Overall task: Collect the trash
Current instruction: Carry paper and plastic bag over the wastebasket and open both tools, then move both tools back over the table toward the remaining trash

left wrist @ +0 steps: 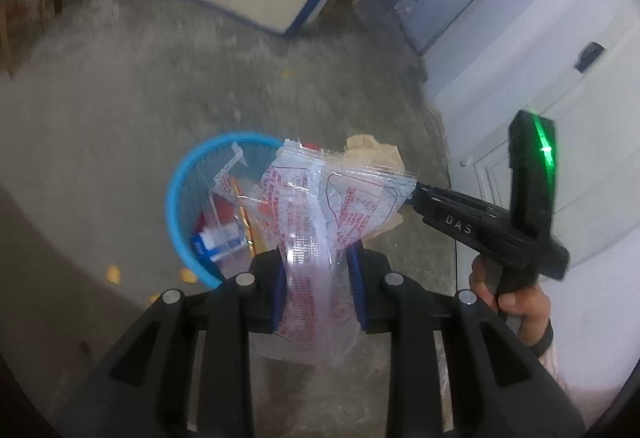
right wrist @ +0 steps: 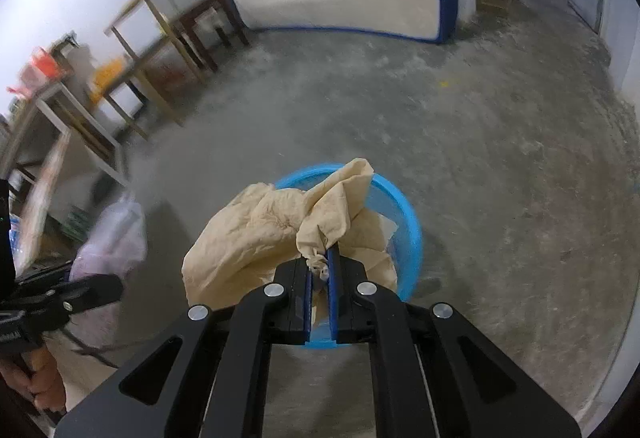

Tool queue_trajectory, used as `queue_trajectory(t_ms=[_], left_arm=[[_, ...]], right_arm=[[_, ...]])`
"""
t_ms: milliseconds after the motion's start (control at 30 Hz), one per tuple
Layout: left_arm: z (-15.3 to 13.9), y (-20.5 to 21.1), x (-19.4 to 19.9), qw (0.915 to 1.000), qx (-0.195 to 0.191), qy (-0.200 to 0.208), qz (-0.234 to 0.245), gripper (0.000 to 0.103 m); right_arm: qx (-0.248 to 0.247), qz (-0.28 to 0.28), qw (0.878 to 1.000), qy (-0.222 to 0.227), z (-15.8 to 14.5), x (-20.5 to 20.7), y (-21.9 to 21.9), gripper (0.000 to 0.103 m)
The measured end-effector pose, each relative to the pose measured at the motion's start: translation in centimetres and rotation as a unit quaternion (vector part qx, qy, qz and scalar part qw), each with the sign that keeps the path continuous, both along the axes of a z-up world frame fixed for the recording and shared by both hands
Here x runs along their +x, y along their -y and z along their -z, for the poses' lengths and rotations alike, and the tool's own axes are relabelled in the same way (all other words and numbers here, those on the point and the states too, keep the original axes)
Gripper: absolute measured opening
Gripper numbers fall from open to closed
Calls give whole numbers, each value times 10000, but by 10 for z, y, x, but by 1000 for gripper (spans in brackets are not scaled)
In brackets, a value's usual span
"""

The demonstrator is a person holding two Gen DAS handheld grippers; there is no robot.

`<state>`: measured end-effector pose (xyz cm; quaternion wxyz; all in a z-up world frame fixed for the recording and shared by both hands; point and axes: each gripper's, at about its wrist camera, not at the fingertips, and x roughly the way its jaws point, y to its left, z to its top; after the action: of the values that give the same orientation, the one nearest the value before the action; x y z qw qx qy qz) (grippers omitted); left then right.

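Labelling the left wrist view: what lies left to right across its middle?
Blue basket → printed plastic bag held in the left tool → right tool → white door.

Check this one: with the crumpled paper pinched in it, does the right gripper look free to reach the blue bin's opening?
Probably yes. The right gripper hangs just above the blue bin with the crumpled paper; nothing sits between them.
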<state>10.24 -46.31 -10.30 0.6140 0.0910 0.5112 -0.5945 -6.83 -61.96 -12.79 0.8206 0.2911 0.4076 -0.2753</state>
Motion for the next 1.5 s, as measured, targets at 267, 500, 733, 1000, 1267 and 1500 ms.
queue_trajectory(t_ms=[267, 500, 733, 1000, 1267, 1500], left_arm=[[95, 68, -6, 9983, 585, -6, -56, 45], [103, 55, 4, 9979, 546, -164, -294, 76], [60, 33, 13, 9991, 72, 2, -424, 76], [-40, -27, 1, 9961, -687, 395, -388, 80], [-106, -136, -17, 9940, -404, 930, -412, 84], [-138, -243, -15, 9851, -498, 1147, -1183, 86]], right_arm=[[214, -179, 9986, -454, 72, 32, 36, 13], [430, -249, 9961, -728, 110, 31, 44, 40], [393, 176, 9990, 106, 76, -3, 51, 47], [921, -778, 9915, 496, 67, 27, 13, 41], [1165, -1021, 9790, -1322, 155, 96, 1, 9], [1396, -631, 9652, -2117, 210, 116, 26, 7]])
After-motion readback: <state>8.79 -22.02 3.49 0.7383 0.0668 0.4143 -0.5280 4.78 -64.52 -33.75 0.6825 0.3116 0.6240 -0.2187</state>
